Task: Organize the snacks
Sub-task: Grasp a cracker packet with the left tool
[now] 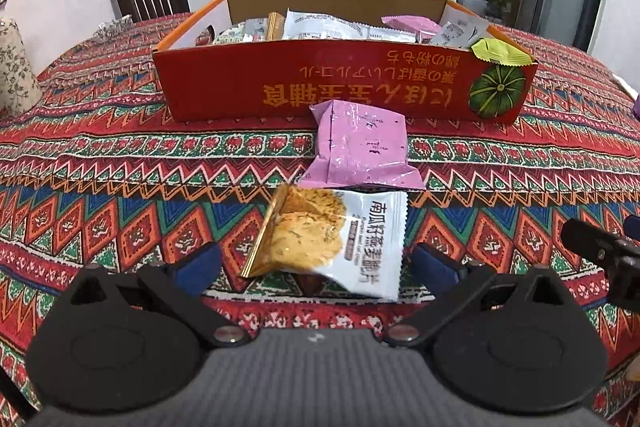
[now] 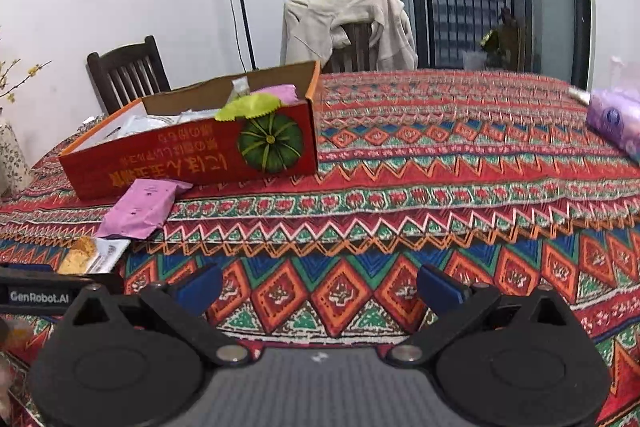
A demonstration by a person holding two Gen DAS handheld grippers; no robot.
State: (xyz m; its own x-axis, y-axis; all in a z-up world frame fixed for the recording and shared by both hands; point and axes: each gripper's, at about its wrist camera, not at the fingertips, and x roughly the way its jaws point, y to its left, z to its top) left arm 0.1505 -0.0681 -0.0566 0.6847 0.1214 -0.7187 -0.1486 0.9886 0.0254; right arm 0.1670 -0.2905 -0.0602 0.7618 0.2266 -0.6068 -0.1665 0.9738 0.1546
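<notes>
Black left gripper (image 1: 316, 261) and right gripper (image 2: 319, 283), blue finger pads (image 2: 200, 287), ribbed grey bodies, silver pivot screws.

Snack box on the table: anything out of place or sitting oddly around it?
Two packets lie loose on the tablecloth outside the red cardboard box: a pink packet against its front wall and an oat-crisp packet nearer. A yellow-green wrapper hangs over the box's corner.

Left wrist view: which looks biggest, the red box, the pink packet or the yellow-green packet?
1. Red box, clearly the largest.
2. Pink packet.
3. Yellow-green packet, though it sits farther from the camera, on the box's corner, so its true size is unsure.
</notes>
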